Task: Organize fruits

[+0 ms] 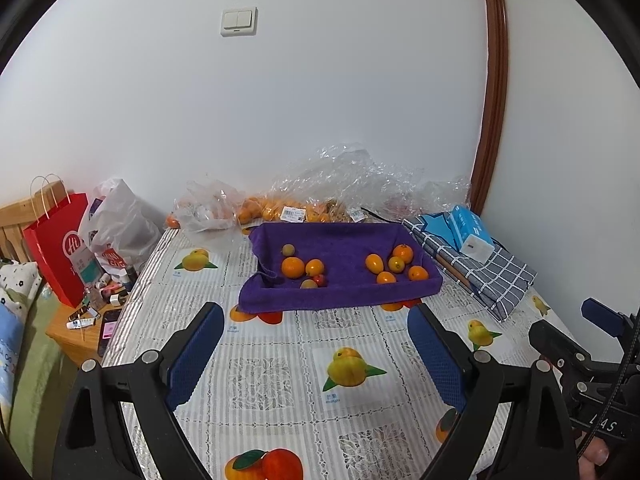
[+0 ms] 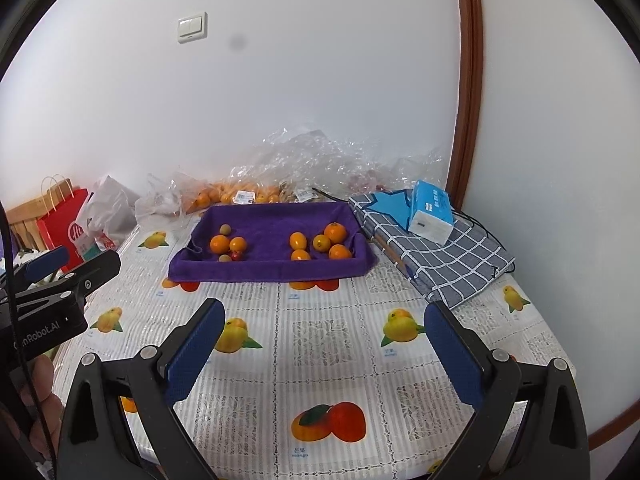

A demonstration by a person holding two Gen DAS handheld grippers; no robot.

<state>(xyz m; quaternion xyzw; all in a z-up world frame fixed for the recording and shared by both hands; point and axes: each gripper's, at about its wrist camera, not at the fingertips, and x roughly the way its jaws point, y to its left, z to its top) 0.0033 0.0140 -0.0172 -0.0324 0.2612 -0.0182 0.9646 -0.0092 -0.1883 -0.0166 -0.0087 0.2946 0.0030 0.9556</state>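
A purple cloth-lined tray (image 1: pixel 344 292) (image 2: pixel 276 270) sits at the far middle of the table. On its left lie two oranges (image 1: pixel 293 267) (image 2: pixel 219 243), two small brownish fruits (image 1: pixel 288 249) (image 2: pixel 225 229) and a small red fruit (image 1: pixel 319 279) (image 2: pixel 236 255). On its right lie several oranges (image 1: pixel 396 265) (image 2: pixel 321 243). My left gripper (image 1: pixel 314 314) is open and empty above the table, short of the tray. My right gripper (image 2: pixel 325 309) is open and empty, also short of the tray.
Clear plastic bags with more oranges (image 1: pixel 272 208) (image 2: pixel 224 196) lie against the wall behind the tray. A checked cloth (image 1: pixel 480 268) (image 2: pixel 436 256) with a blue tissue pack (image 1: pixel 470 230) (image 2: pixel 430 216) lies at the right. A red paper bag (image 1: pixel 60 248) and clutter stand left of the table.
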